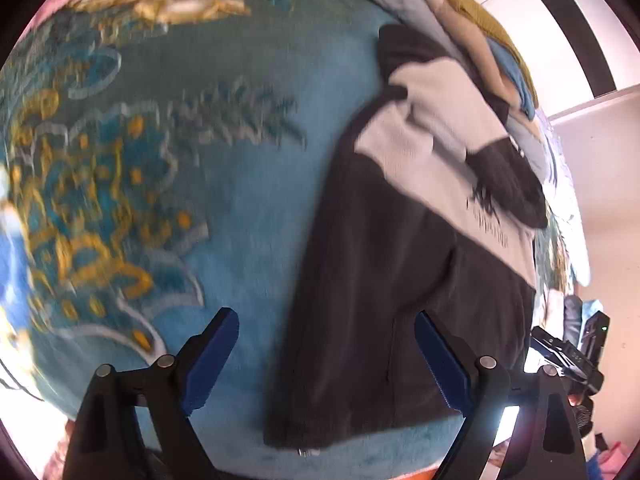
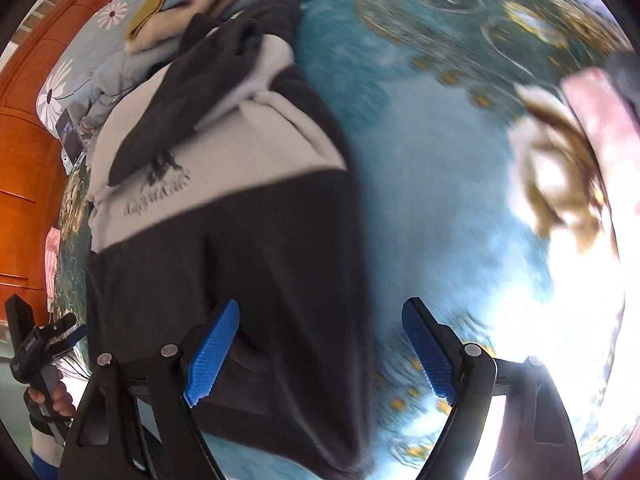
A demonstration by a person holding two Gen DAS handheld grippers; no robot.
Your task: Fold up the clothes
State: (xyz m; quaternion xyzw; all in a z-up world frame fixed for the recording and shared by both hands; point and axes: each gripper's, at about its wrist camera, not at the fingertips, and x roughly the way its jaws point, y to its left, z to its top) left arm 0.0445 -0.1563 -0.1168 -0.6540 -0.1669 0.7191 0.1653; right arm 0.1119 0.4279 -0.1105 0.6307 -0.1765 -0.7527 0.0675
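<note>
A dark grey and white sweatshirt [image 1: 400, 264] lies flat on a blue patterned blanket [image 1: 248, 200], with both sleeves folded in over the white chest. My left gripper [image 1: 326, 360] is open and empty, just above the sweatshirt's hem at its left edge. In the right wrist view the same sweatshirt [image 2: 240, 260] lies at the left, and my right gripper [image 2: 322, 350] is open and empty over its hem at the right edge. The left gripper also shows at the far left of the right wrist view [image 2: 44, 340].
A pile of folded clothes [image 1: 496, 52] in beige, blue and mustard sits beyond the sweatshirt's collar on a floral duvet [image 2: 80, 80]. An orange wooden wardrobe [image 2: 28, 128] stands at the left. A pink cloth [image 2: 600, 128] lies at the right of the blanket.
</note>
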